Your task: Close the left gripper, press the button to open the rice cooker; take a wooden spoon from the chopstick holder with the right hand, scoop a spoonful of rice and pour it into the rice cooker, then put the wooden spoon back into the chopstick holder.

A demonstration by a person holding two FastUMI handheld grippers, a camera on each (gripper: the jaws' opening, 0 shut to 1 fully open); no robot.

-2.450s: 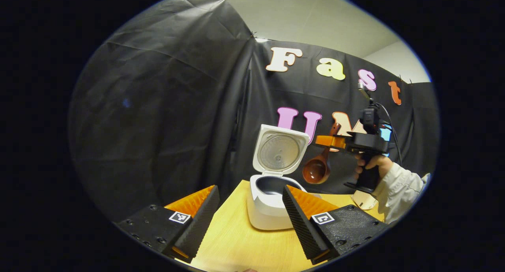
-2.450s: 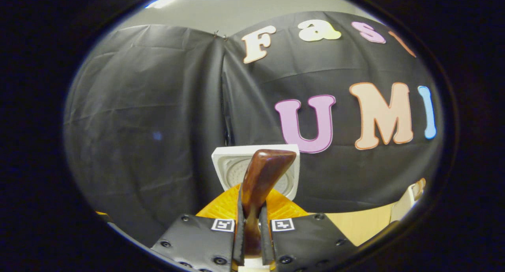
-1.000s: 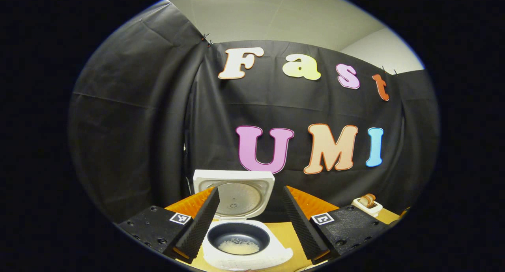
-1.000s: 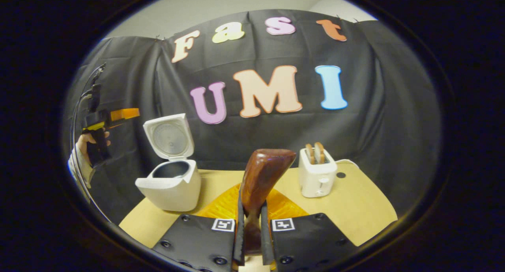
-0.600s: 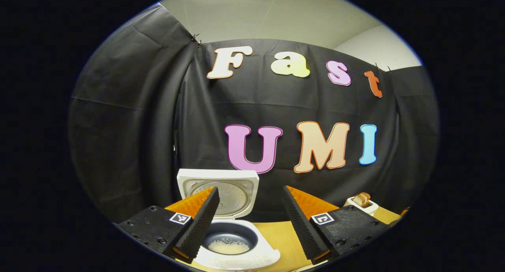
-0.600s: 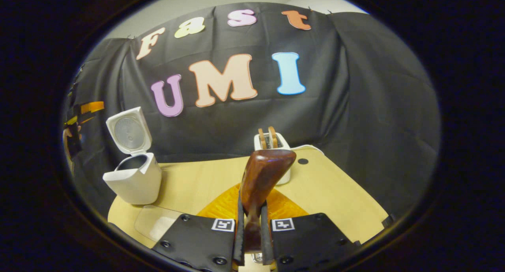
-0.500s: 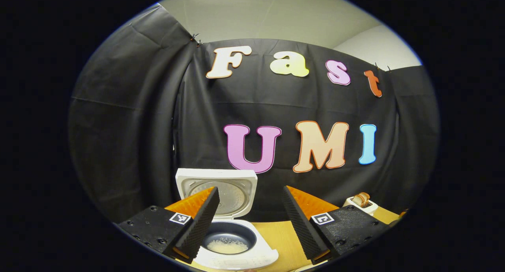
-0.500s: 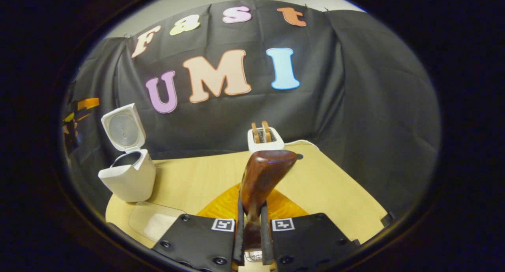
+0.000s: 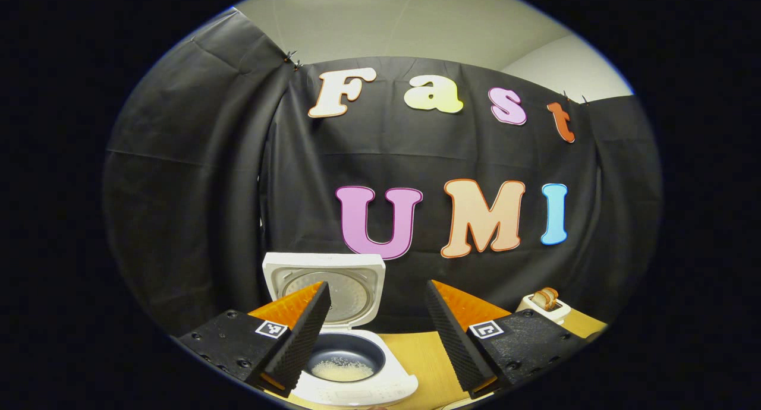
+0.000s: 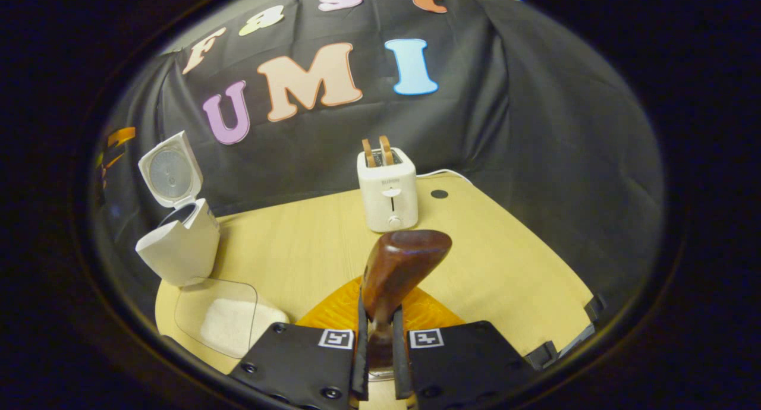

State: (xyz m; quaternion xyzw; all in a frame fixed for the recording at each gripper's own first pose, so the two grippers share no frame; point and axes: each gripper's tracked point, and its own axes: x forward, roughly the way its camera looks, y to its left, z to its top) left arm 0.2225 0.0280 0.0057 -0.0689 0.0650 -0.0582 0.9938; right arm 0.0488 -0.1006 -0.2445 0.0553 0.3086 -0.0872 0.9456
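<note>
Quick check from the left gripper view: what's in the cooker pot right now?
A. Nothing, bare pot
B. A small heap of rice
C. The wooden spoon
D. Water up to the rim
B: a pale patch of rice lies on the bottom of the dark pot, under the raised lid.

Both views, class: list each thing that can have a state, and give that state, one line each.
Rice cooker: lid up, some rice in the pot.
Spoon: gripped by its handle.
Toaster: two slices standing up in the slots.
Rice tub: lidless, rice inside.
Left tool: open, empty.
Right tool: shut on the spoon.
</note>
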